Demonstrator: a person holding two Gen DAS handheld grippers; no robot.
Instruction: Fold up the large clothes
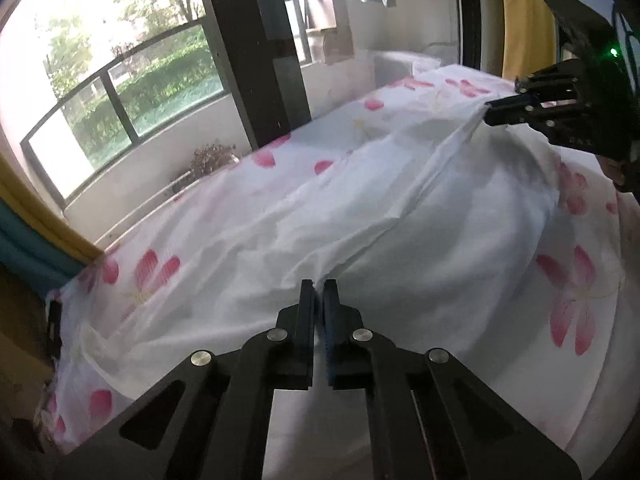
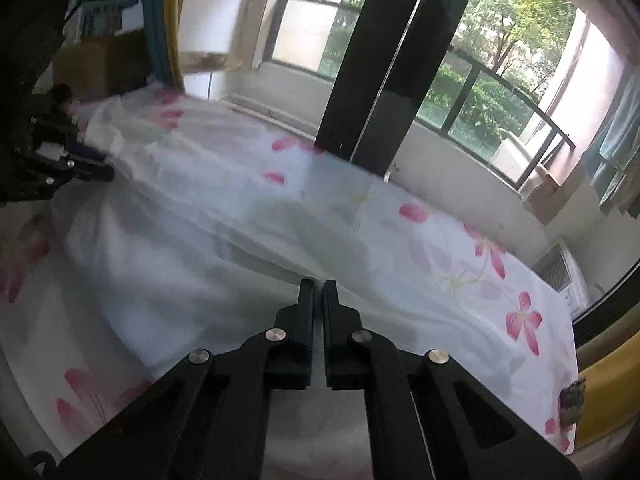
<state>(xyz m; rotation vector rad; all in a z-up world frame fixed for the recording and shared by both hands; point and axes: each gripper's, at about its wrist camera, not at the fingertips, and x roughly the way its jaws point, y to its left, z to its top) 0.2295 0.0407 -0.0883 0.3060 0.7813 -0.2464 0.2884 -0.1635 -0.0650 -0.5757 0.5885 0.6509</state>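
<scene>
A large white garment [image 1: 400, 200] lies spread over a bed with a pink-flower sheet [image 1: 572, 304]. My left gripper [image 1: 319, 286] is shut on the garment's near edge, cloth pinched between its pads. My right gripper [image 1: 490, 114] shows at the upper right of the left wrist view, shut on the garment's far edge, which stretches taut as a ridge between the two. In the right wrist view the right gripper [image 2: 319, 286] is shut on the white garment [image 2: 224, 248], and the left gripper [image 2: 106, 170] holds the cloth at the far left.
The bed runs along a low wall under a large window [image 1: 120, 80] with a dark pillar [image 1: 256, 48]. Yellow curtains [image 1: 524, 16] hang at the sides. A cardboard box [image 2: 96, 64] stands beyond the bed's far end. Clothes [image 2: 616, 148] hang at right.
</scene>
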